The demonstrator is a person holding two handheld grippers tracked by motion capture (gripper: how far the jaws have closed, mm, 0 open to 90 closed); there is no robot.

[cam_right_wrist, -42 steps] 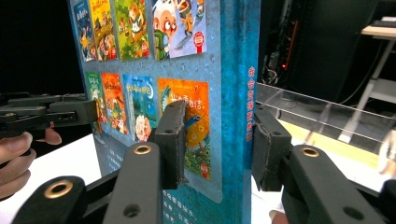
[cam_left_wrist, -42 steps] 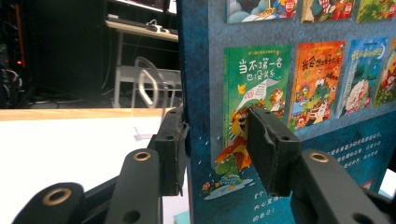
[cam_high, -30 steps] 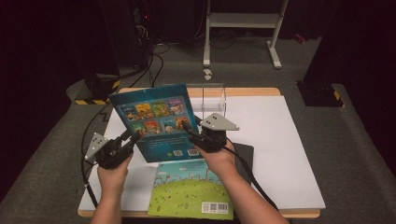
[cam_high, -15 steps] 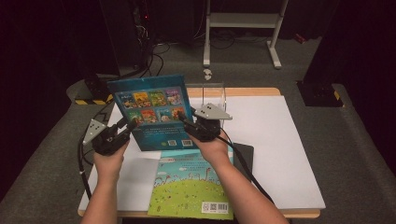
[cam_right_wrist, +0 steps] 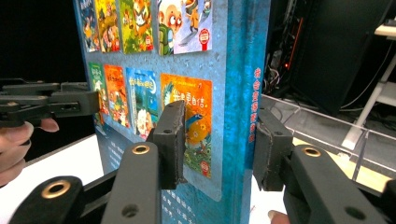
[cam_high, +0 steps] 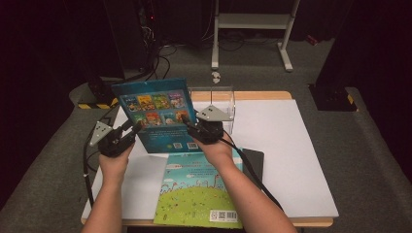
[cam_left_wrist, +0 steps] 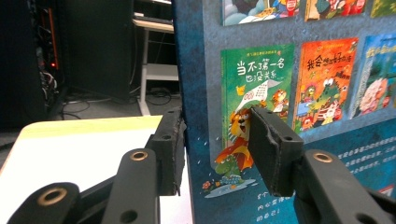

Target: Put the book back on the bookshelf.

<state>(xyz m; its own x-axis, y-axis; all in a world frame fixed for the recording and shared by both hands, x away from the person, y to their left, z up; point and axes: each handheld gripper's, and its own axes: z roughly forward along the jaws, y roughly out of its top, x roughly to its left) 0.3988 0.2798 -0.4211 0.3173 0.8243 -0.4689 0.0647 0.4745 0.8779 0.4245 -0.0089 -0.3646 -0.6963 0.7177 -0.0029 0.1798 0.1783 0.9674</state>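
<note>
A blue picture book (cam_high: 155,111) with small cover pictures on its back stands upright in the air above the table, held from both sides. My left gripper (cam_high: 131,130) is shut on its left edge; in the left gripper view the jaws (cam_left_wrist: 215,116) straddle that edge of the blue book (cam_left_wrist: 280,70). My right gripper (cam_high: 189,127) is shut on the spine side, where the right gripper view shows one jaw on the cover and one behind the blue book (cam_right_wrist: 219,112). The left gripper (cam_right_wrist: 70,100) also appears there, at the far edge.
A green picture book (cam_high: 199,194) lies flat at the table's front, partly over a black flat object (cam_high: 252,162). A clear acrylic box (cam_high: 218,94) stands behind the held book. A white mat (cam_high: 291,145) covers the table. Cables trail off the left side.
Both grippers have carried the blue book up and away from the person, toward the acrylic box. It now stands more upright and farther from the green book.
</note>
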